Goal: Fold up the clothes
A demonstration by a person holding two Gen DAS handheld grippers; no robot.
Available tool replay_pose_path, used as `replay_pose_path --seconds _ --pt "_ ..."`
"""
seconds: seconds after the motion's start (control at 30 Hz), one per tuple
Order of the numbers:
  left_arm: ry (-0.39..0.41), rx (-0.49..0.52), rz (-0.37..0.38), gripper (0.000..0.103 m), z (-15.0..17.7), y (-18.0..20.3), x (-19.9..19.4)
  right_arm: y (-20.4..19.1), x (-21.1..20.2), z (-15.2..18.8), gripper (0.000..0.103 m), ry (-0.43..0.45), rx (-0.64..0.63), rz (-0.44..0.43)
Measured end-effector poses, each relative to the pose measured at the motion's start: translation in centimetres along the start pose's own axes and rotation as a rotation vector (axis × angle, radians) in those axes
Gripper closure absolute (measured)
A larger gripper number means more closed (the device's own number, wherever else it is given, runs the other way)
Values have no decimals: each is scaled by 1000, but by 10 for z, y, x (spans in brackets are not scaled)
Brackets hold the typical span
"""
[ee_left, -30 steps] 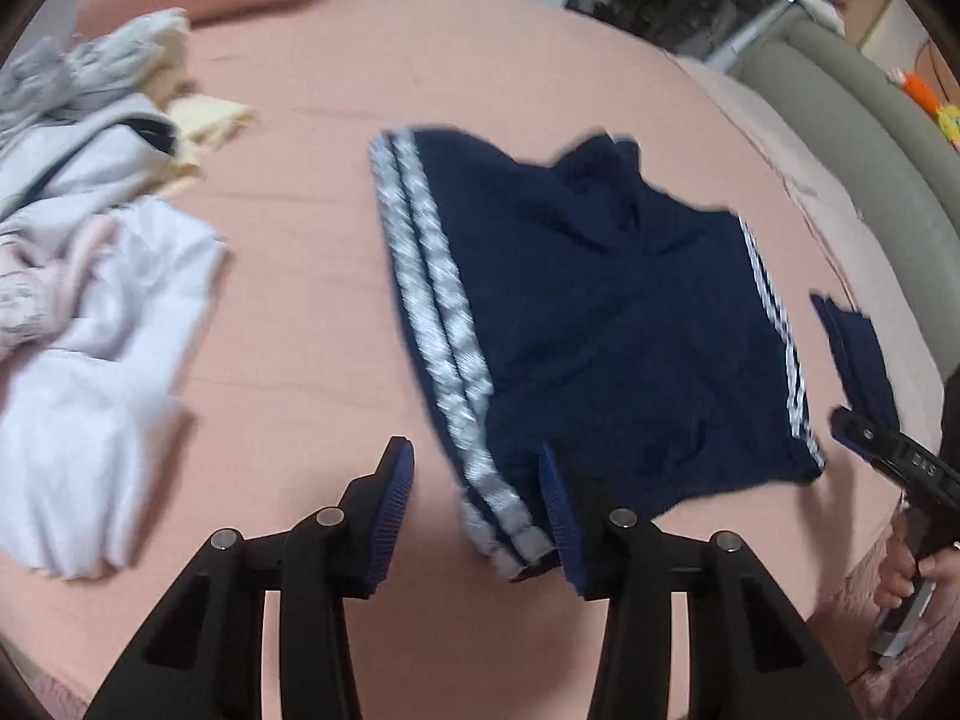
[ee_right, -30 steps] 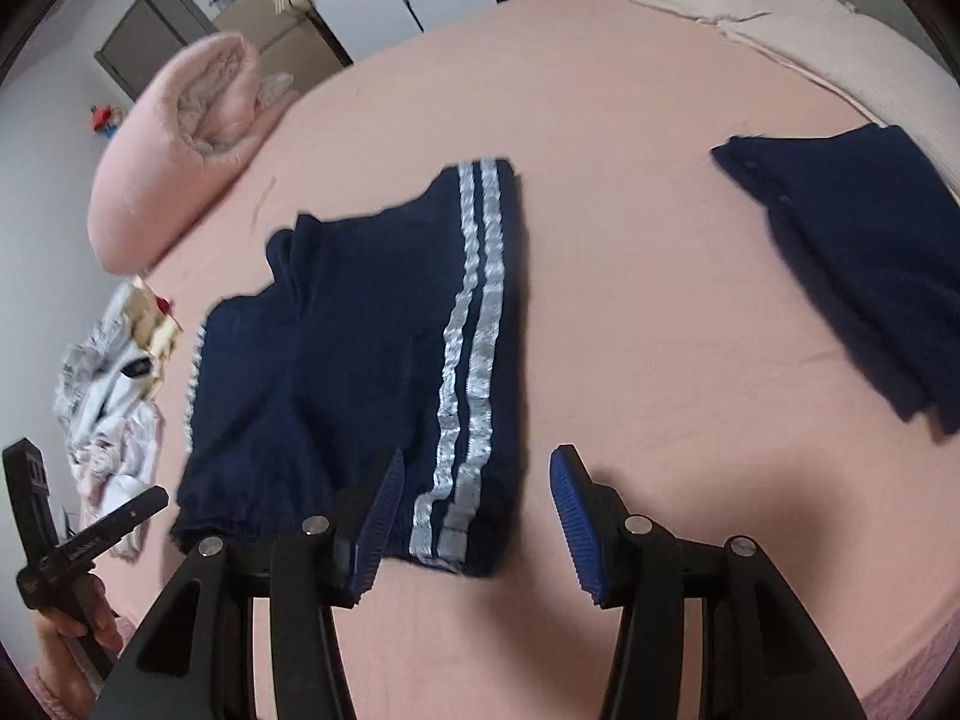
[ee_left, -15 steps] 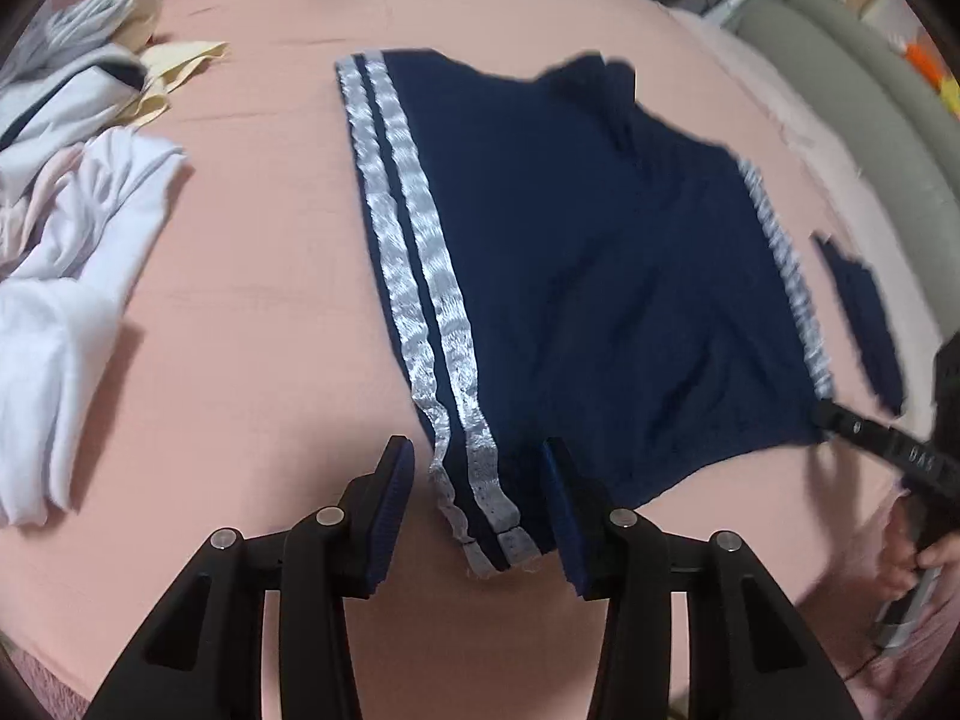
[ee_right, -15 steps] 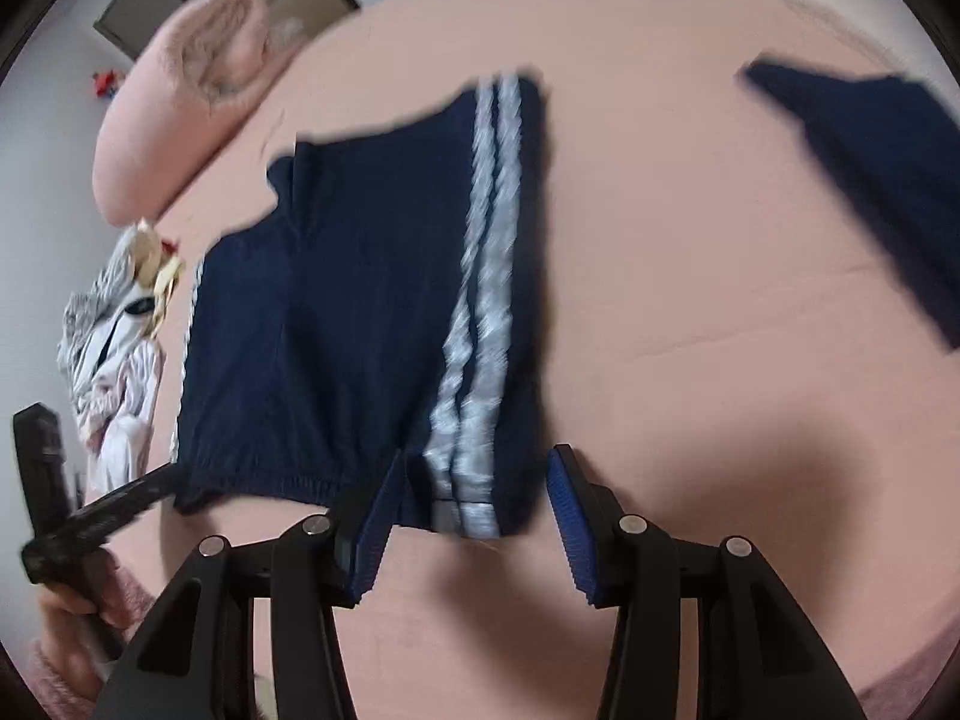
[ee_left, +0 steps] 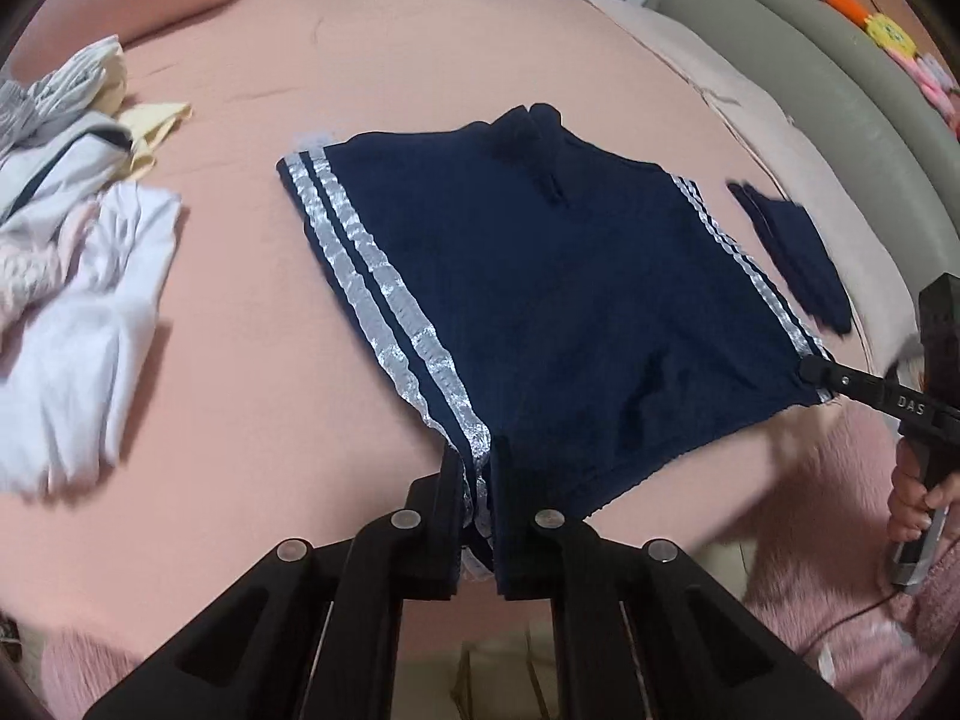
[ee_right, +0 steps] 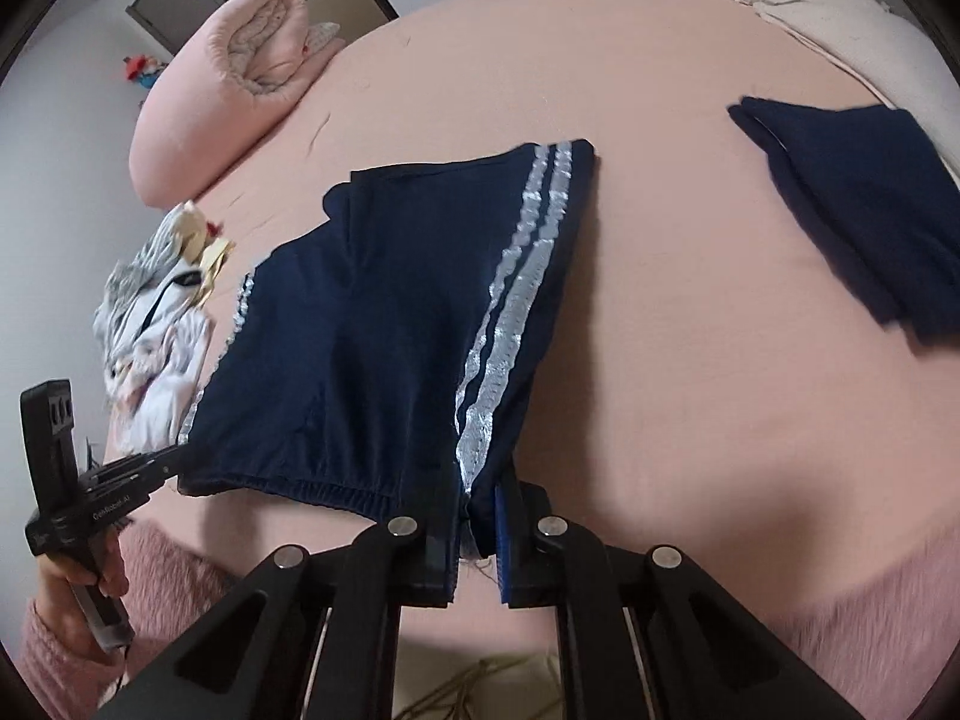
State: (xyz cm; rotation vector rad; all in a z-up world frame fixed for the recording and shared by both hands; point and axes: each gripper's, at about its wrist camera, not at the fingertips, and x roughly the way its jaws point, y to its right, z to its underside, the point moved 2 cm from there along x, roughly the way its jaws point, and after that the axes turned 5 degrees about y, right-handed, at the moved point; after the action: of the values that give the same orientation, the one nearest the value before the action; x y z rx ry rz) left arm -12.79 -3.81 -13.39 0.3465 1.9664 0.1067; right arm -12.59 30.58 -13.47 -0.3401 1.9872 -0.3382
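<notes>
While the left gripper (ee_left: 477,498) and right gripper (ee_right: 477,516) each pinch a waistband corner, the navy shorts (ee_left: 570,300) lie flat, unfolded; one folded navy garment (ee_right: 858,222) and an unsorted pile (ee_left: 72,228) wait.

Black fingers (ee_left: 447,504), silver screws, fuzzy pink sleeve (ee_right: 162,570)

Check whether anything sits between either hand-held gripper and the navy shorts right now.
Nothing visible does. The left hand-held gripper is shut on one striped waistband corner of the navy shorts, and the right hand-held gripper is shut on the other. The white clothes pile and the folded navy garment lie apart from the shorts.
</notes>
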Motion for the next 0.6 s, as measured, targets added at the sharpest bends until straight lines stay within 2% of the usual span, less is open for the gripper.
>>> replay_pose_path --seconds 0.07,0.1,0.13,0.17,0.23,0.27,0.33,0.37,0.43,0.53,0.57,0.6 --pt "-67 58 -18 94 18 7 15 5 2 21 91 -40 -19 41" --pt "-108 84 -59 90 27 6 29 10 13 31 87 -87 -32 65" --pt "-113 89 -81 86 30 6 31 16 28 39 83 -147 -44 89" --pt "-101 87 -90 85 30 6 28 20 29 41 83 -162 -35 93" --pt "-61 92 -121 76 27 6 16 23 14 35 83 -130 7 72" --pt "-13 110 -151 68 22 7 4 21 -4 29 83 -80 -4 70" --pt "94 149 -214 67 12 8 -20 13 -39 17 82 57 -80 115" --pt "139 166 -218 67 4 10 -27 9 -51 12 79 115 -126 152" --pt "184 204 -174 67 -18 16 -22 2 -62 -2 78 192 -222 199" --pt "194 243 -140 67 -41 17 6 -4 -34 -20 78 152 -304 152" --pt "174 231 -127 67 -48 15 19 -5 -16 -26 78 123 -311 144" --pt "145 210 -116 67 -40 14 28 -7 5 -31 78 87 -314 138"
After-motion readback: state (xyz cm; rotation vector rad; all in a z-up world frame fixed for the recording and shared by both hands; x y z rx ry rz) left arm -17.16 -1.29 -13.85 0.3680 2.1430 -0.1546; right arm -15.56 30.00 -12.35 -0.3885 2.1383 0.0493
